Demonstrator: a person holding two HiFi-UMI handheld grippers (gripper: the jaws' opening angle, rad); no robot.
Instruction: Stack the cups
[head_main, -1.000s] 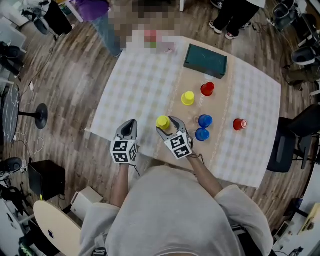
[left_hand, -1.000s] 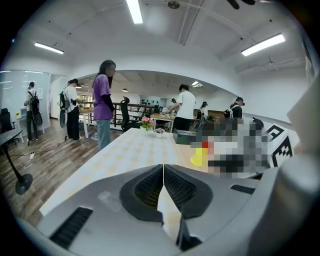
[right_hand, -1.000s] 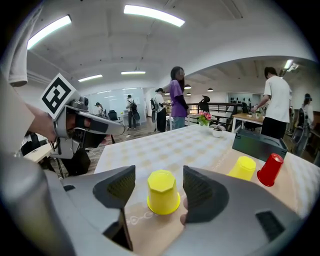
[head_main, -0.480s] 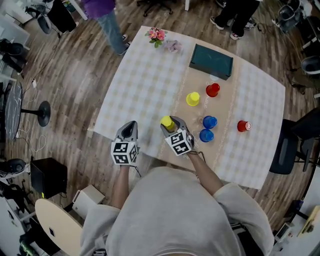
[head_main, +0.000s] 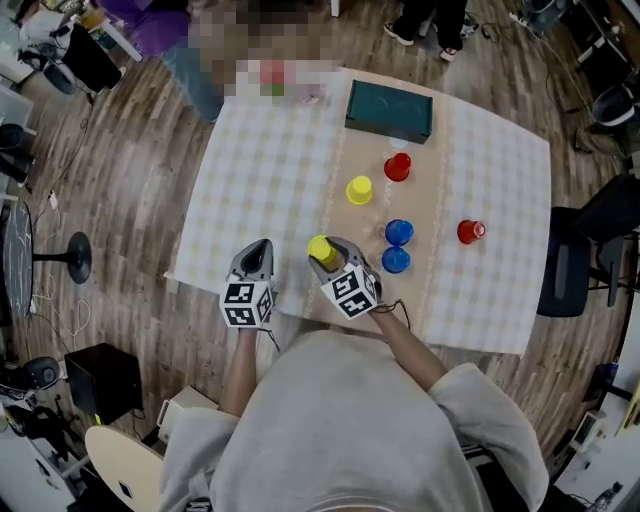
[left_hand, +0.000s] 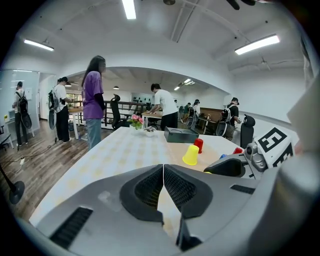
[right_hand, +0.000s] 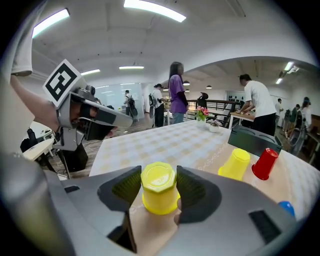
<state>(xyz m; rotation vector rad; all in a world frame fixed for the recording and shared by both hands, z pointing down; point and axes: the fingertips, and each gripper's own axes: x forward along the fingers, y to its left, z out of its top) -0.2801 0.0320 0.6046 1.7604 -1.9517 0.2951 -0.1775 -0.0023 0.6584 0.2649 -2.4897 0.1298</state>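
We are clamping the right tongs (right_hand: 159, 192) on a yellow cup (right_hand: 159, 189); the second yellow cup (right_hand: 235, 163) is standing ahead-right of it; the left tongs (left_hand: 163, 187) are resting together.

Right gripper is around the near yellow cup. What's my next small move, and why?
Probably lift it straight up a little. The right gripper has its jaws pressed on both sides of the upside-down yellow cup. The second yellow cup stands upside down ahead to the right, uncovered, so it looks like the one to stack onto. The left gripper is shut and empty.
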